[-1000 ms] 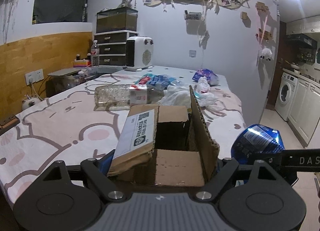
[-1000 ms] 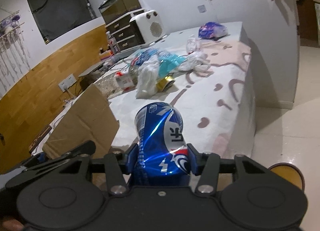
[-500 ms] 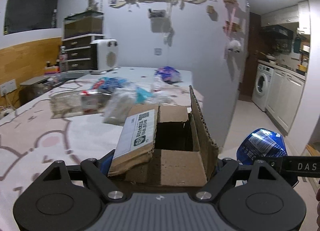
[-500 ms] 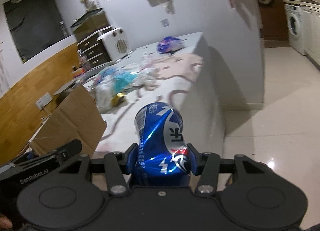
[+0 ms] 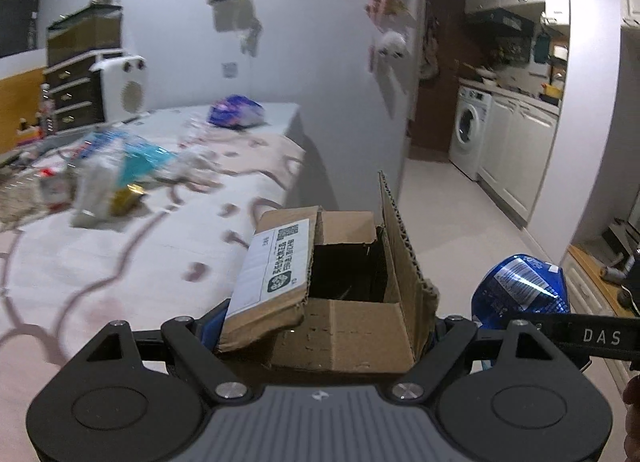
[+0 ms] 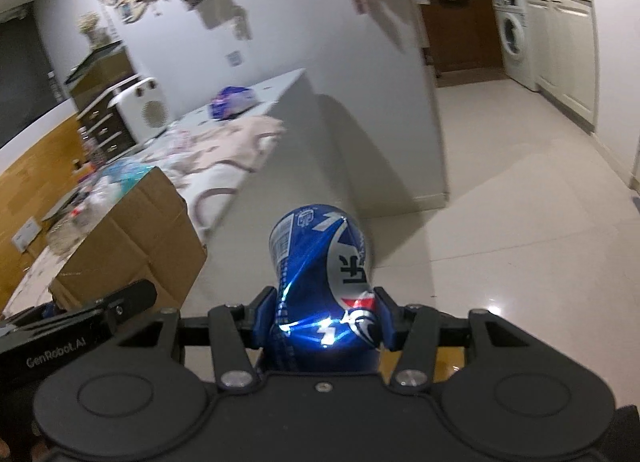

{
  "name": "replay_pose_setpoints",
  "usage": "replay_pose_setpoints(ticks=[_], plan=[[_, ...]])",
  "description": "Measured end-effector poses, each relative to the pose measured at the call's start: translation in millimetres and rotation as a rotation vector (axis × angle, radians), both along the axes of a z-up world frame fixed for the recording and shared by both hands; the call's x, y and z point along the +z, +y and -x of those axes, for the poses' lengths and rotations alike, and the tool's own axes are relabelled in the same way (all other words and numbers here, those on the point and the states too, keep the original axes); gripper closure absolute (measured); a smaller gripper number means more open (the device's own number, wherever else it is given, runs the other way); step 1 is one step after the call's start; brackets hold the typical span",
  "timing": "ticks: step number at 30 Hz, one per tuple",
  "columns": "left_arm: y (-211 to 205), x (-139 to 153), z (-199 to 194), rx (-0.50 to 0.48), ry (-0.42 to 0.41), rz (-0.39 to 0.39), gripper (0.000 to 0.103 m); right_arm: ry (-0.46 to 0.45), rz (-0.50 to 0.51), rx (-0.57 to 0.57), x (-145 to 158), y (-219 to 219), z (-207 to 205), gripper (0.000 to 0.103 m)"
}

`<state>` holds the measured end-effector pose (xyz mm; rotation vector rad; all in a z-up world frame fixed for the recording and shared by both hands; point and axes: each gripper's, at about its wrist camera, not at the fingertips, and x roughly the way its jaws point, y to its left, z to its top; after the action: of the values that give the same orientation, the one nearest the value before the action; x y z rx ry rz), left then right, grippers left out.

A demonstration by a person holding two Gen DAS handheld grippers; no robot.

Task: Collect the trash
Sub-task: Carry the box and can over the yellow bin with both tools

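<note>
Our left gripper (image 5: 320,326) clamps the cardboard box (image 5: 340,294) wide; right gripper (image 6: 324,316) pinches the dented blue can (image 6: 320,282); either may slip mid-carry.

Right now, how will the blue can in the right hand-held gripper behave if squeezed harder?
The blue can already looks dented and creased, so it is probably empty, light and easily crushed. Its glossy skin may slip between the right hand-held gripper pads.

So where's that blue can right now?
The blue can is clamped between the right gripper fingers, held over the floor. In the left view it shows at the right, beside the cardboard box that the left gripper carries.
</note>
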<state>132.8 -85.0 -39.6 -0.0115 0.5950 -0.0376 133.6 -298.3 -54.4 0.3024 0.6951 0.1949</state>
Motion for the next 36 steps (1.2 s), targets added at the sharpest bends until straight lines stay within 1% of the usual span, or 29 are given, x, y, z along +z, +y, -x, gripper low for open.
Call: replay_pose_setpoints(ticks=[5, 11, 15, 17, 22, 25, 28, 33, 36], plan=[[-27.8, -22.6, -24.3, -0.044, 0.047, 0.007, 0.017, 0.037, 0.001, -0.067, -22.9, -34.0, -9.3, 0.051], [-59.2, -59.7, -61.7, -0.095, 0.128, 0.013, 0.017, 0.093, 0.001, -0.148, -60.2, -65.2, -27.2, 0.051], [-77.6, -91.0, -93.5, -0.121, 0.191, -0.001, 0.017, 0.133, 0.0, -0.195, -85.7, -76.9, -42.8, 0.051], [-84.4, -111.6, -111.2, -0.134, 0.233, -0.015, 0.017, 0.151, 0.002, -0.216, -98.7, -81.5, -52.2, 0.051], [-86.9, -162.9, -152.6, -0.126, 0.338, -0.003, 0.017, 0.214, 0.003, -0.275, -139.6, -90.7, -81.1, 0.051], [-86.0, -195.5, -176.2, -0.11, 0.405, 0.003, 0.017, 0.257, -0.013, -0.305, -165.9, -91.2, -100.0, 0.051], [-84.2, -225.2, -195.7, -0.096, 0.467, 0.011, 0.017, 0.302, -0.028, -0.319, -192.6, -82.7, -120.8, 0.051], [-77.7, -272.0, -220.5, -0.085, 0.572, 0.015, 0.017, 0.394, -0.018, -0.293, -236.2, -62.5, -152.3, 0.051], [-78.4, -293.7, -231.9, -0.094, 0.629, -0.008, 0.017, 0.434, -0.01, -0.269, -258.3, -52.2, -169.8, 0.051]])
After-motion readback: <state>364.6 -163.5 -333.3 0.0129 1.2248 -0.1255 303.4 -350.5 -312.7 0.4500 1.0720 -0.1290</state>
